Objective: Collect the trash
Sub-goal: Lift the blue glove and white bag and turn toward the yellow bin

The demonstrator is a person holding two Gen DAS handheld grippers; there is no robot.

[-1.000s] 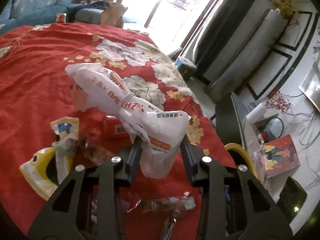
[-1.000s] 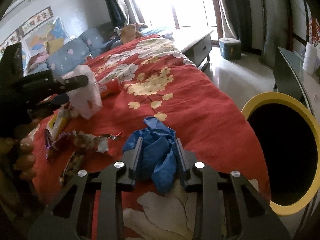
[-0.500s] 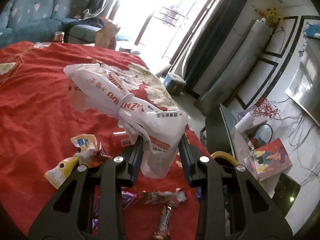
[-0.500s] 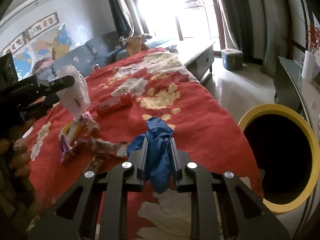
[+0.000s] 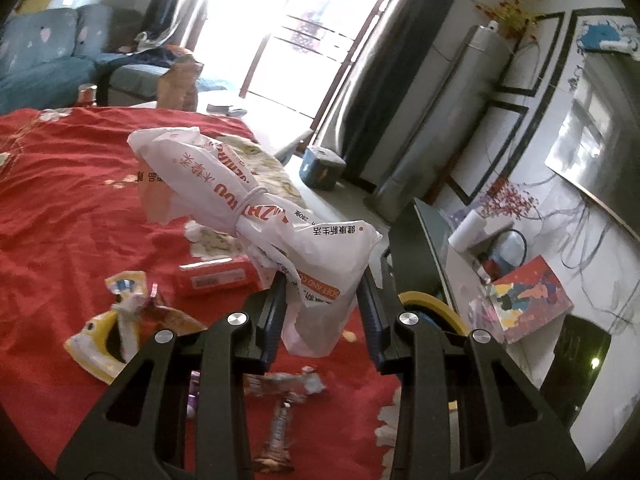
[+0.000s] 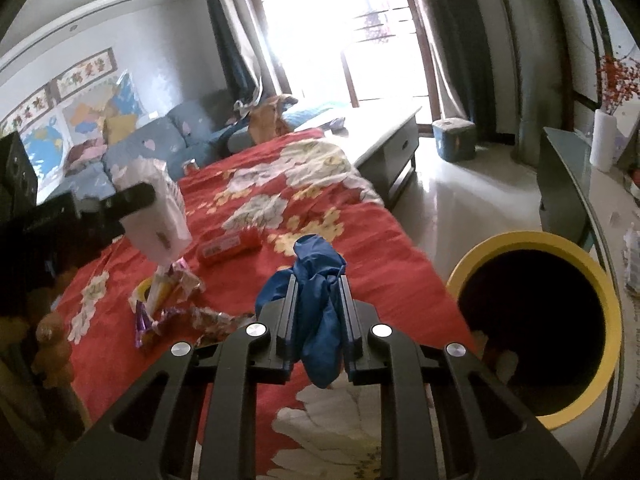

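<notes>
Right view alone is showing the whole yellow-rimmed bin, right of the right gripper, whose jaws have just been closing and are pinching a crumpled blue glove. Left gripper, tilting downward, is clamping a knotted white plastic bag above the red cloth; crinkly wrappers are lying left and below.

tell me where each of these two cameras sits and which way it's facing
Left wrist: on the left gripper, facing over the red bedspread towards the window; its fingers clamp a white plastic bag.
Right wrist: on the right gripper, facing along the bed; it clamps a blue glove; a hand shows.
Shared: bag, red packet, yellow-rimmed bin.
</notes>
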